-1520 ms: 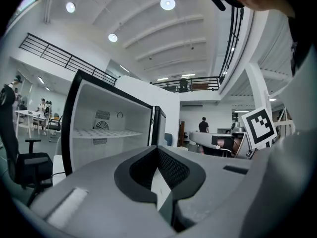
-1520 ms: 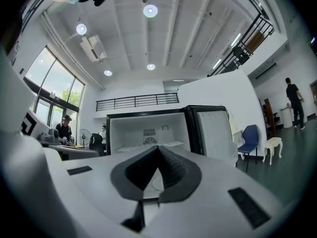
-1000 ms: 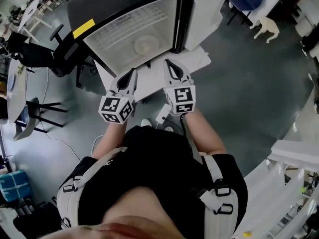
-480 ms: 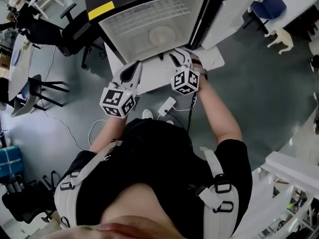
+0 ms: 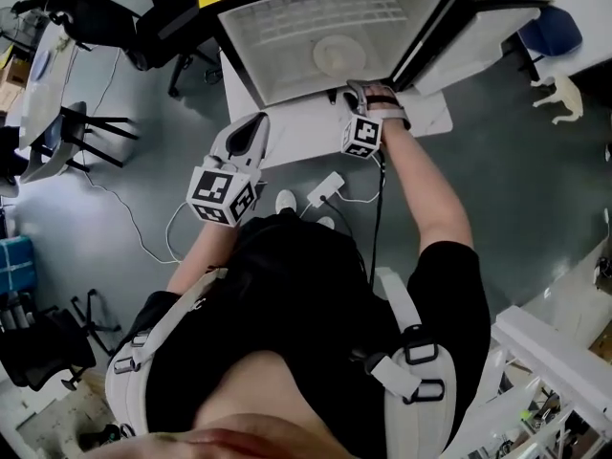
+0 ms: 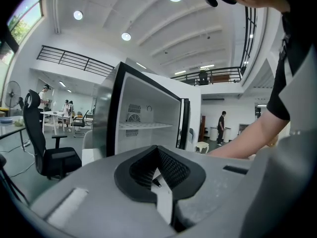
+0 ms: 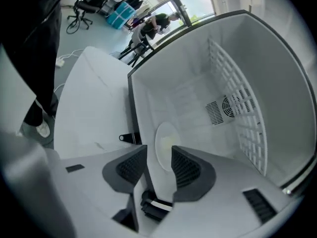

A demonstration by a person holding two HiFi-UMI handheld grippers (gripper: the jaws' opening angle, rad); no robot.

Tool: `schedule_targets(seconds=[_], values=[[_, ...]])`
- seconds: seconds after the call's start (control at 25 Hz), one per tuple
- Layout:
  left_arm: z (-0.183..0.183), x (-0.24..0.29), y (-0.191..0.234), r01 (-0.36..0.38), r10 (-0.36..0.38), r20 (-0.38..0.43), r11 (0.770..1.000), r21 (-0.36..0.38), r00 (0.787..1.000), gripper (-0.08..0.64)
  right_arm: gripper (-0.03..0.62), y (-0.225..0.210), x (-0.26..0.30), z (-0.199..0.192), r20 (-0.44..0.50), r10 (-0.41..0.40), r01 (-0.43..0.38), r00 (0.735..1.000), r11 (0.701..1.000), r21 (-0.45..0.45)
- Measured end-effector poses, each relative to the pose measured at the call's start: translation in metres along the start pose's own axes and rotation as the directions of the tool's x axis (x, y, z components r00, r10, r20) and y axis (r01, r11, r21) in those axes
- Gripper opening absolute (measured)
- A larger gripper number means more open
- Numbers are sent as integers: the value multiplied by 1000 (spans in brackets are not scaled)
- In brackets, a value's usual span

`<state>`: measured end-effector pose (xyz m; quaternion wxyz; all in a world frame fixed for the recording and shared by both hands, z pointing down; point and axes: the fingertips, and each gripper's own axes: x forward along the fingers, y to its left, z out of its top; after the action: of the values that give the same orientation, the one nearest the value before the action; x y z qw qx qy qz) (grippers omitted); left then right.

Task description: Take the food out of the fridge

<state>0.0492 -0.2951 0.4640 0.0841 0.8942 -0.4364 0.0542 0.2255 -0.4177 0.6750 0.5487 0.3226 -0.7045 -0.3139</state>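
Your right gripper point(image 7: 158, 153), jaws opening with nothing between them, points into the open fridge point(image 5: 277, 65). A pale plate point(image 7: 166, 142) lies flat on the fridge floor at the gripper's twelve o'clock. Your left gripper point(image 6: 157, 166) hangs at seven o'clock, jaws together, empty. The plate looks stiff, smooth and breakable: pinch its near rim and keep it level.

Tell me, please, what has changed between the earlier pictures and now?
The right gripper has gone forward and down to the mouth of the fridge and rolled; its fingers, shut before, are opening. The plate lies ahead of them, not yet gripped. Nothing was taken or let go. The left gripper stays shut outside; the plate has not moved.
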Motion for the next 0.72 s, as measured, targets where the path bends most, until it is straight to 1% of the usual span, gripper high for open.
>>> schedule_targets(seconds=[0.12, 0.2, 0.24, 0.36, 0.52, 0.72], values=[[-7, -9, 9, -30, 30, -14, 1000, -8, 999, 3, 164, 5, 22, -5, -45, 10, -15, 999, 995, -97], [-11, -14, 14, -51, 51, -21, 999, -12, 998, 3, 184, 9, 37, -10, -76, 29, -38, 997, 992, -121], [-12, -16, 17, -61, 61, -24, 998, -14, 998, 3, 207, 11, 45, -12, -91, 40, -51, 995, 991, -125], [-17, -25, 22, -89, 89, -31, 996, -18, 996, 3, 227, 16, 64, -22, -137, 65, -82, 988, 989, -126], [-20, -36, 31, -124, 123, -41, 992, -19, 991, 3, 232, 18, 83, -33, -186, 86, -106, 979, 989, -102], [-22, -43, 43, -157, 156, -43, 987, -26, 987, 3, 235, 23, 93, -35, -205, 143, -168, 968, 980, -106]])
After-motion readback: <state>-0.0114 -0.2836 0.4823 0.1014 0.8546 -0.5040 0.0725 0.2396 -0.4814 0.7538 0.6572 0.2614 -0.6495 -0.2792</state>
